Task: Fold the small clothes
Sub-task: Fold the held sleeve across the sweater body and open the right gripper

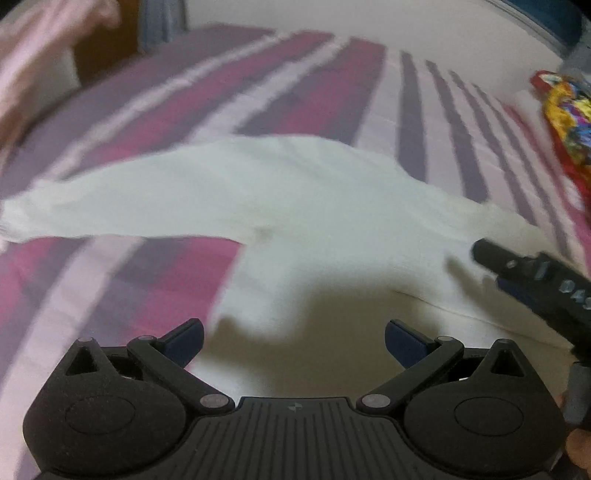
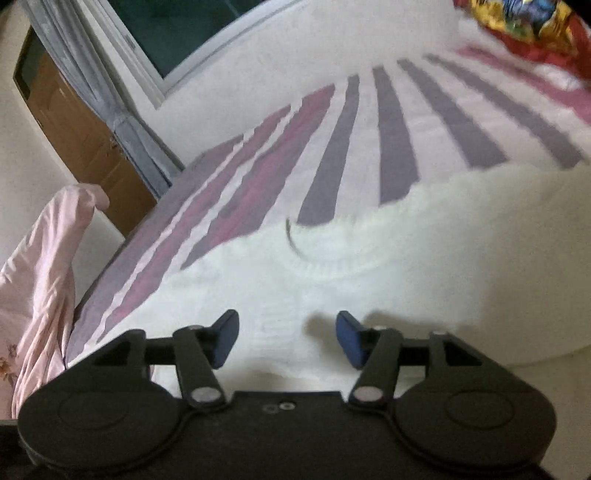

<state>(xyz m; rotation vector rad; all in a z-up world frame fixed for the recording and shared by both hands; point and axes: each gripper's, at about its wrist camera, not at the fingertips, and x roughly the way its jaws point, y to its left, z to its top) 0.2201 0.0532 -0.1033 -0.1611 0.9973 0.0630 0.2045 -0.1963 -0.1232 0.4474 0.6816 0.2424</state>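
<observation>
A small white garment point(image 1: 280, 199) lies spread flat on the striped bedsheet point(image 1: 303, 88), one sleeve reaching far left. My left gripper point(image 1: 293, 341) is open and empty just above the garment's near part. The right gripper's black body shows at the right edge of the left wrist view point(image 1: 535, 284), over the garment's right side. In the right wrist view the white garment point(image 2: 369, 273) fills the lower half, its collar showing. My right gripper point(image 2: 286, 341) is open and empty right above the cloth.
A colourful red and yellow cloth point(image 1: 565, 122) lies at the far right of the bed, also in the right wrist view point(image 2: 524, 22). Pink fabric point(image 2: 40, 280) hangs at the left bed edge. A wooden door point(image 2: 85, 136), curtain and window stand behind.
</observation>
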